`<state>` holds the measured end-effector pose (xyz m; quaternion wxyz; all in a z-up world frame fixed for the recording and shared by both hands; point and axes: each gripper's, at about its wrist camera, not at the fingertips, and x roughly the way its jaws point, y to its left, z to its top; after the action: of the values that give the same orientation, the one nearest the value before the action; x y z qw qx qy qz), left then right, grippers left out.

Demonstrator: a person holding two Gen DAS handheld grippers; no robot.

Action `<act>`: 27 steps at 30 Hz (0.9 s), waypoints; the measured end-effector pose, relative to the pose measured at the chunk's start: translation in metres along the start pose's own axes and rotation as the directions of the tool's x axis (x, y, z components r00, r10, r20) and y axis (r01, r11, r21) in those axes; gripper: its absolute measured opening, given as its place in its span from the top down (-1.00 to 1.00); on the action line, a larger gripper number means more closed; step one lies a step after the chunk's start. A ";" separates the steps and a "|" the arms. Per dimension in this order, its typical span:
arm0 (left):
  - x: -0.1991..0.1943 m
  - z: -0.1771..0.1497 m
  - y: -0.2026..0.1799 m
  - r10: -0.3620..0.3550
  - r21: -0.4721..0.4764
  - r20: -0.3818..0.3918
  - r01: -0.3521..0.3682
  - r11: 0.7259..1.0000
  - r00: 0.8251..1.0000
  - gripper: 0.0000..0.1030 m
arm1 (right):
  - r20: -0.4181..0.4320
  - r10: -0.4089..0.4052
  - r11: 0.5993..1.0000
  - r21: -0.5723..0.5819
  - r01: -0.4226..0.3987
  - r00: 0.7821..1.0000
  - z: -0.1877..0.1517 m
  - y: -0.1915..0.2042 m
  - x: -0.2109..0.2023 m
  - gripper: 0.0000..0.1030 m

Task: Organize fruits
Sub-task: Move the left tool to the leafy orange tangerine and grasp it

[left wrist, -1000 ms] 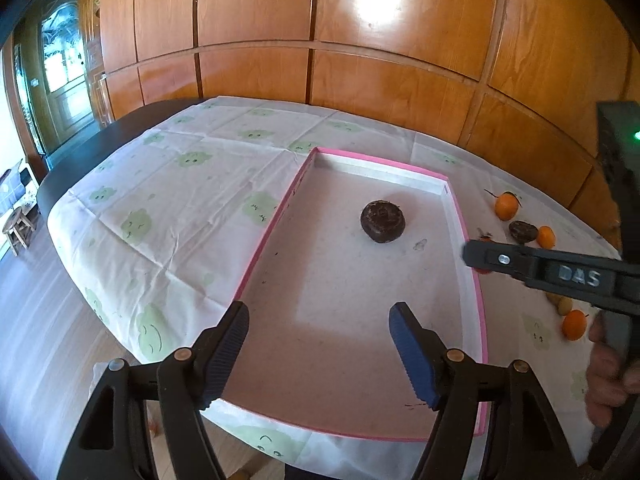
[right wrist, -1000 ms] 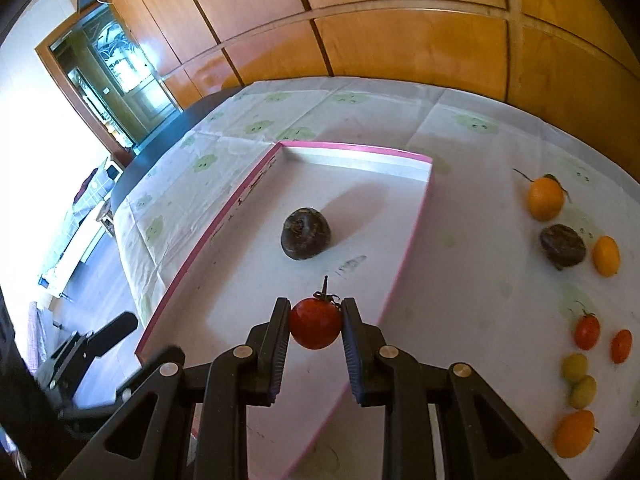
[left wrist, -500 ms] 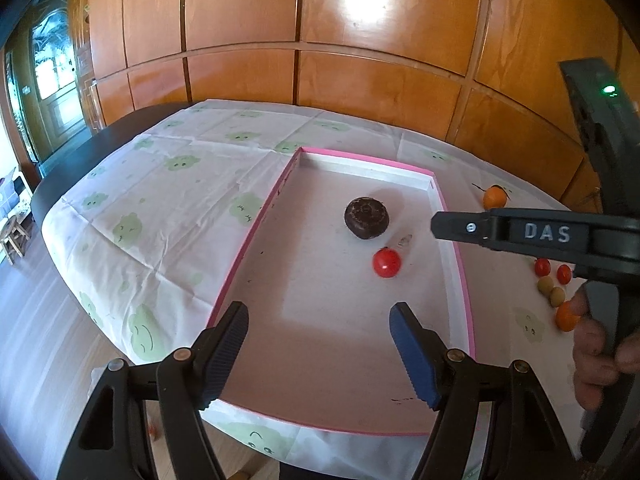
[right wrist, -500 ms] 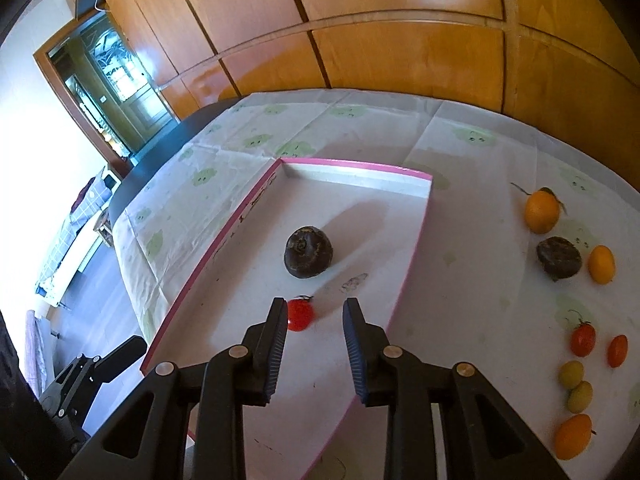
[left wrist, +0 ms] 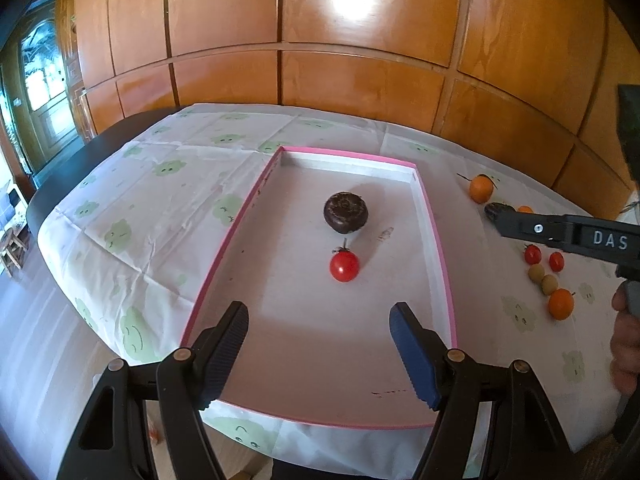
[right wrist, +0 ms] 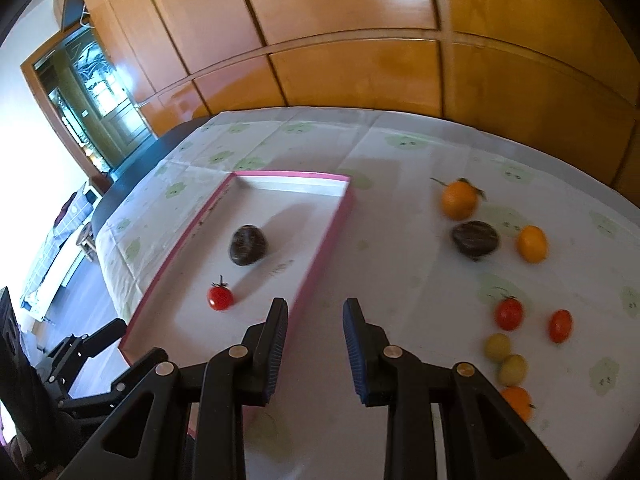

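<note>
A pink-rimmed white tray [left wrist: 434, 236] lies on the tablecloth. In it are a dark round fruit [left wrist: 345, 212] and a red cherry tomato [left wrist: 344, 266] just in front of it. My left gripper [left wrist: 320, 312] hangs open over the tray's near end, nothing between its fingers. My right gripper [right wrist: 316, 304] is open by a narrow gap and holds nothing. It sits above the tray's right rim [right wrist: 320, 256], with the tomato [right wrist: 220, 297] to its left. From the left wrist it shows as a black bar [left wrist: 560, 232] right of the tray.
Loose fruit lies on the cloth right of the tray: an orange [right wrist: 459, 199], a dark fruit [right wrist: 475, 239], a yellow-orange one [right wrist: 531, 243], two red tomatoes [right wrist: 509, 313], two greenish ones [right wrist: 497, 347], a small orange [right wrist: 518, 402]. Wooden wall panels stand behind. A hand [left wrist: 626, 352] holds the right gripper.
The right gripper let go of the red tomato, which now rests in the tray, then drew back to the right over the tray's rim. The left gripper stayed put.
</note>
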<state>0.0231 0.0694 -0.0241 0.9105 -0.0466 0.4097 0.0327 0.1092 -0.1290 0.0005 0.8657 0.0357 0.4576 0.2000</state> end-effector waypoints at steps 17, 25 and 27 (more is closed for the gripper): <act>-0.005 -0.005 -0.035 -0.037 0.096 0.002 0.037 0.995 0.999 -0.43 | 0.070 -0.225 0.972 0.085 0.218 0.972 0.001 -0.110 -0.068 0.43; -0.004 -0.003 -0.058 -0.072 0.157 -0.010 0.072 0.985 0.997 -0.43 | 0.060 -0.367 0.910 0.232 0.344 0.928 -0.014 -0.192 -0.080 0.43; -0.004 -0.001 -0.064 -0.083 0.175 -0.014 0.084 0.981 0.996 -0.43 | 0.046 -0.371 0.890 0.302 0.341 0.928 -0.024 -0.214 -0.079 0.43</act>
<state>0.0261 0.0054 -0.0185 0.9102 0.0166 0.4117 -0.0421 0.1174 -0.3582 -0.0041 0.8952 0.0874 0.4357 -0.0331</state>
